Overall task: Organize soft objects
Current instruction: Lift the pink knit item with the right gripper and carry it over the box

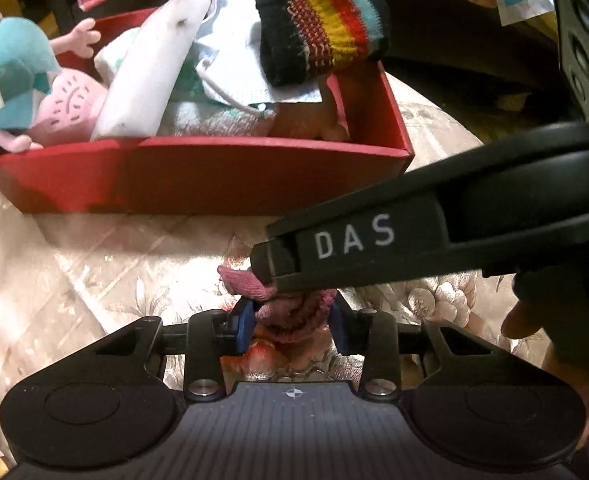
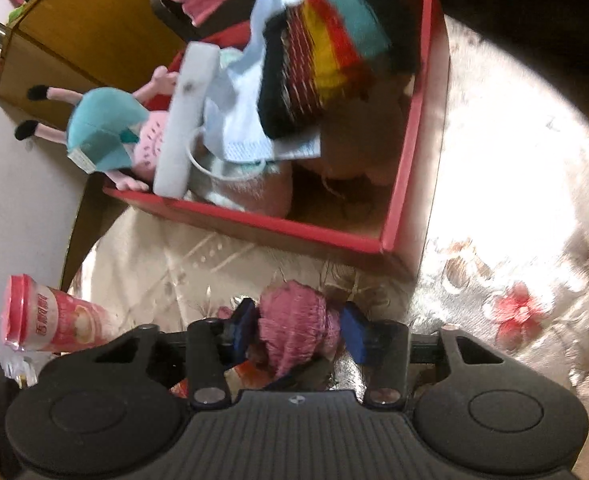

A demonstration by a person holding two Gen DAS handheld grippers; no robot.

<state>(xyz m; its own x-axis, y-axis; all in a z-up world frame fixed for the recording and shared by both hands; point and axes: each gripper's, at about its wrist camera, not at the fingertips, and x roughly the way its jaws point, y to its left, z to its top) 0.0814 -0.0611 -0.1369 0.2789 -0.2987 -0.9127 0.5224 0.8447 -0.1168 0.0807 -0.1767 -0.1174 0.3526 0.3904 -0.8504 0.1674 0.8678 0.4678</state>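
Pink knitted sock (image 1: pixel 294 316), light and limp, pinched by both left gripper (image 1: pixel 292 320) and right gripper (image 2: pixel 300 330); red box (image 1: pixel 198 176) at 12 o'clock; best held mid-bundle.

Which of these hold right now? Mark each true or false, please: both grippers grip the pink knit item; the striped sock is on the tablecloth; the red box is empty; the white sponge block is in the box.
1. Both the left gripper and right gripper grip the pink knit item. True.
2. The striped sock lies on the tablecloth. False: it rests on the pile in the red box.
3. The red box is empty. False: it holds several soft things.
4. The white sponge block leans inside the box. True.
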